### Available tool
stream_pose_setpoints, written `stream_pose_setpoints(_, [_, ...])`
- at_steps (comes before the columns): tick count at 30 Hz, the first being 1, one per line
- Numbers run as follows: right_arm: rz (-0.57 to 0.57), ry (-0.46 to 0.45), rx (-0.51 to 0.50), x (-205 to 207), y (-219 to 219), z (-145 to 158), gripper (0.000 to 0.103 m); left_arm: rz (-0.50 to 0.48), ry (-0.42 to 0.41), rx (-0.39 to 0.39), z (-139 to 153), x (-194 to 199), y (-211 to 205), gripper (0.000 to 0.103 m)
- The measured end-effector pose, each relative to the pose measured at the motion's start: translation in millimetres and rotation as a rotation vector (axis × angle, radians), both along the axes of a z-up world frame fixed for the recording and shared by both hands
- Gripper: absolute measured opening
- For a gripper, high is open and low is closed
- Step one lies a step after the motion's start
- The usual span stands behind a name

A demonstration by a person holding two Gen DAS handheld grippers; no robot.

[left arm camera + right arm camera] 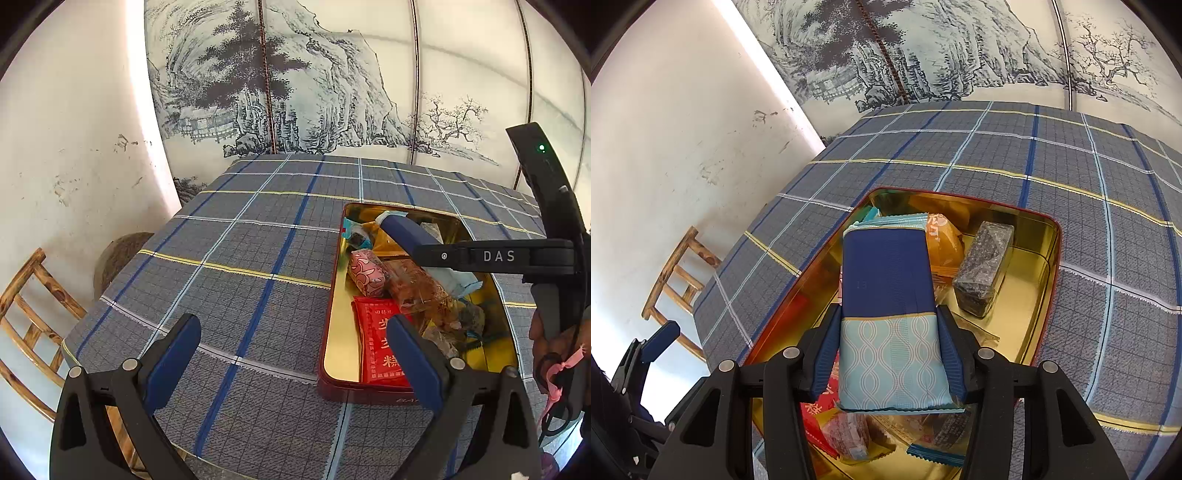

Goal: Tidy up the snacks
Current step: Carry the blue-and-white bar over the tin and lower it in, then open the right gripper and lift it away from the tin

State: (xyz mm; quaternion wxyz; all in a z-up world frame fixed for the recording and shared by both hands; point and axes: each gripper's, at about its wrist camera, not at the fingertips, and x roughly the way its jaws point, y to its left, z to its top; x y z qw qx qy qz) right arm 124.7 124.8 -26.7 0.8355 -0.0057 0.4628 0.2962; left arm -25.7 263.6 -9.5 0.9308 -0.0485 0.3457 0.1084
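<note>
A red tin with a gold inside (338, 332) sits on the checked tablecloth and holds several wrapped snacks: a pink one (365, 273), a red packet (378, 343), a clear-wrapped brown one (413, 284). My right gripper (888, 365) is shut on a blue and light-blue snack packet (890, 295), holding it over the tin (1049, 280). A dark clear-wrapped block (984, 267) and an orange packet (943, 247) lie in the tin beyond it. My left gripper (295, 354) is open and empty, just left of the tin's near corner. The right gripper also shows in the left wrist view (424, 240).
The grey-blue checked tablecloth (240, 258) covers the table. A wooden chair (33, 314) stands at the table's left edge. A white wall and a painted landscape screen (295, 92) stand behind the table.
</note>
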Motion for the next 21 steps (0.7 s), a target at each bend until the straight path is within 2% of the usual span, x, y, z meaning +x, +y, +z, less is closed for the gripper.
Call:
stream_pose_setpoints(5, [-0.001, -0.021, 0.018, -1.7, 0.3, 7.5, 0.052, -0.004, 0.0, -0.002, -2.5, -0.8, -0.2, 0.099])
stream_pose_setpoints(11, [0.013, -0.101, 0.008, -15.9, 2.2, 23.4, 0.052, -0.009, -0.007, 0.0, -4.0, -2.0, -2.1, 0.099])
stream_pose_setpoints(17, [-0.001, -0.276, -0.032, -52.5, -0.7, 41.4, 0.07, -0.005, -0.021, -0.002, 6.2, -5.8, -7.9, 0.099])
stream_pose_setpoints(21, [-0.032, -0.425, -0.042, -80.1, -10.6, 54.2, 0.08, 0.013, -0.051, -0.01, 14.4, -14.5, -9.7, 0.099])
